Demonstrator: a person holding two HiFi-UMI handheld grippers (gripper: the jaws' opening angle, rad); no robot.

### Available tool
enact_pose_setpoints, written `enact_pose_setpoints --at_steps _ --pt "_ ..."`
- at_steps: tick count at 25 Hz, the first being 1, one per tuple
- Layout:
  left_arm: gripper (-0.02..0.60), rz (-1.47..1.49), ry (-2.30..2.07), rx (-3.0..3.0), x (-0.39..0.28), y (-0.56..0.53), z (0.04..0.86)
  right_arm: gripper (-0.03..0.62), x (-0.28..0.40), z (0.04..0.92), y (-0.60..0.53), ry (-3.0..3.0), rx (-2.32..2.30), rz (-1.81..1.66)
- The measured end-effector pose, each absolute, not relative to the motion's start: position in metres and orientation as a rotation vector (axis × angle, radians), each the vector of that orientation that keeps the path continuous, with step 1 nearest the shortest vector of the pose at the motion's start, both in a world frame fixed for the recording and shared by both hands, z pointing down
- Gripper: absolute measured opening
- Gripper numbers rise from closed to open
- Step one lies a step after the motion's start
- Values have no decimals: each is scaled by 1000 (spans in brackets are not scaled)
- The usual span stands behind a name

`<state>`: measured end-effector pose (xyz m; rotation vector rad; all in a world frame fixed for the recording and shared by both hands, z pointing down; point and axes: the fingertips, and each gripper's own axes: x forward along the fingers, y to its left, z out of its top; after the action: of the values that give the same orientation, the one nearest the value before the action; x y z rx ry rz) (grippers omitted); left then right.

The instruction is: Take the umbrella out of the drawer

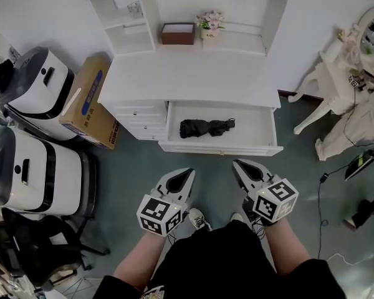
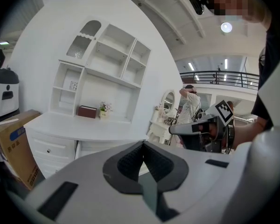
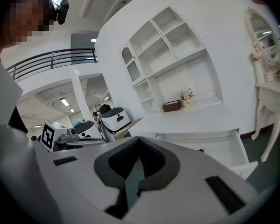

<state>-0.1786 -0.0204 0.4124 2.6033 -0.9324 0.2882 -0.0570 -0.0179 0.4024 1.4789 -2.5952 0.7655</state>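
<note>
Head view: a crumpled black fabric umbrella point(image 1: 206, 128) lies in the open, smooth white rectangular drawer point(image 1: 221, 147); left gripper point(image 1: 187, 172) and right gripper point(image 1: 237, 164) are both clenched, empty.

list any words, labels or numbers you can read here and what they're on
No text here reads clearly.
cardboard box: blue print along its top face, too blurred to read.
flower pot: small dark lettering on the front, too small to read.
</note>
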Motion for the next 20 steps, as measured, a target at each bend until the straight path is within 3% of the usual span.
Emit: enact_pose_setpoints --at_steps 20 --pt "5 491 -899 2601 -151 -110 459 2 -24 427 -103 -2556 1474 862"
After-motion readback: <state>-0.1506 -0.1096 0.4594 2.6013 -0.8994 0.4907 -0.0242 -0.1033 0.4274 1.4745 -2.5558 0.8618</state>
